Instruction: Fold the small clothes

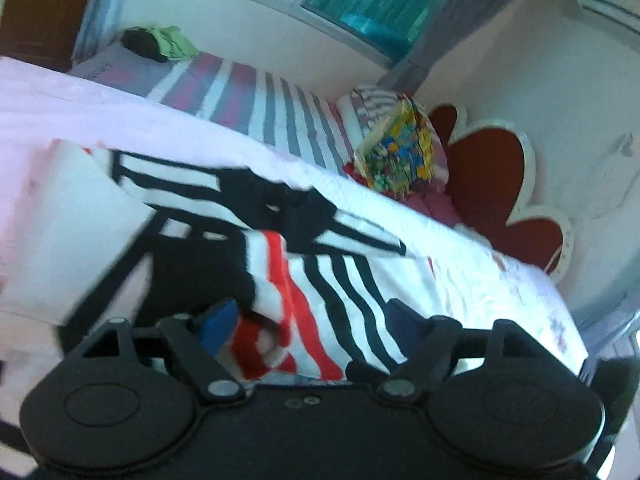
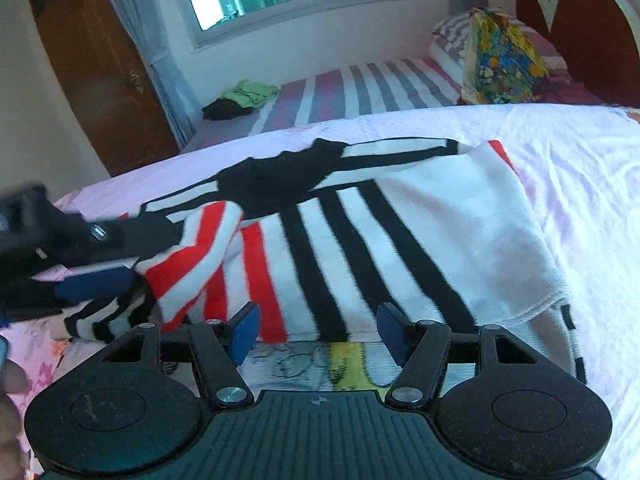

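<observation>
A small white garment (image 1: pixel 340 280) with black and red stripes lies spread on the pale pink bed cover (image 1: pixel 60 100). A red-striped corner of it is folded over onto the black stripes. In the left wrist view my left gripper (image 1: pixel 312 320) stands open, with that folded red corner lying loose between its blue pads. The right wrist view shows the same garment (image 2: pixel 360 232) with my right gripper (image 2: pixel 318 332) open at its near edge, pads not pressing on cloth. My left gripper (image 2: pixel 100 260) is also seen there at the garment's left end, beside the folded corner.
Beyond the pink cover (image 2: pixel 580 160) lies a striped sheet with a pile of green and dark clothes (image 2: pixel 250 92). A colourful folded cloth (image 2: pixel 500 60) leans on the pillows by the red headboard (image 2: pixel 588 28). A brown door (image 2: pixel 92 68) stands at the left.
</observation>
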`<state>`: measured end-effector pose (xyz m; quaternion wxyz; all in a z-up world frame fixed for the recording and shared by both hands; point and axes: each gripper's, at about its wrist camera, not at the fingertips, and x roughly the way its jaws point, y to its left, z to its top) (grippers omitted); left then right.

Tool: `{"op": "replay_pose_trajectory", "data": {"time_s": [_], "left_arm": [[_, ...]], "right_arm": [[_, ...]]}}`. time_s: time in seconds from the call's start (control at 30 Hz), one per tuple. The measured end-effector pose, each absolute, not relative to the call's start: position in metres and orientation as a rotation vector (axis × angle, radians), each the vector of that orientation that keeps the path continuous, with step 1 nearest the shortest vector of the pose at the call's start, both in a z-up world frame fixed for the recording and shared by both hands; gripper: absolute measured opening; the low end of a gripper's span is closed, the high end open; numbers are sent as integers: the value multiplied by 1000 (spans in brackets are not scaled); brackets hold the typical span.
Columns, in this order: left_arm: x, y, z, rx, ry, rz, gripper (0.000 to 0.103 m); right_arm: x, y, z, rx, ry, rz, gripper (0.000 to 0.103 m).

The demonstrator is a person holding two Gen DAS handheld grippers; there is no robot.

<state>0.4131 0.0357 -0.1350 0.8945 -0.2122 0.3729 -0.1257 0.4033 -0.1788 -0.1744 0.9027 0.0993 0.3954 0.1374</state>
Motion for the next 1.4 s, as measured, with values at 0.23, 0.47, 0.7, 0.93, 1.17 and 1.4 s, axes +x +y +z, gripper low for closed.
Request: {"op": "replay_pose_trajectory", "data": {"time_s": [0.23,0.47,0.7,0.93,1.17,1.4], "left_arm": [[394,109,-127,-434,686,57,77],[402,134,-171,-398,800,198,65],[408,137,-189,-432,835,171,61],[413,129,-195,-400,831,134,62],[416,128,-193,-401,846,123,60],[415,129,-191,-422,847,123,60]], "right_arm": [[402,-120,-170,98,796,412,64],[431,-86,-175,76,768,377,63],[442,-144,-162,343,752,273,4],[433,-196,-182,368,817,127,5],[445,-214,-171,409,779,112,5],[445,-255,-184,510,810,2,88]]}}
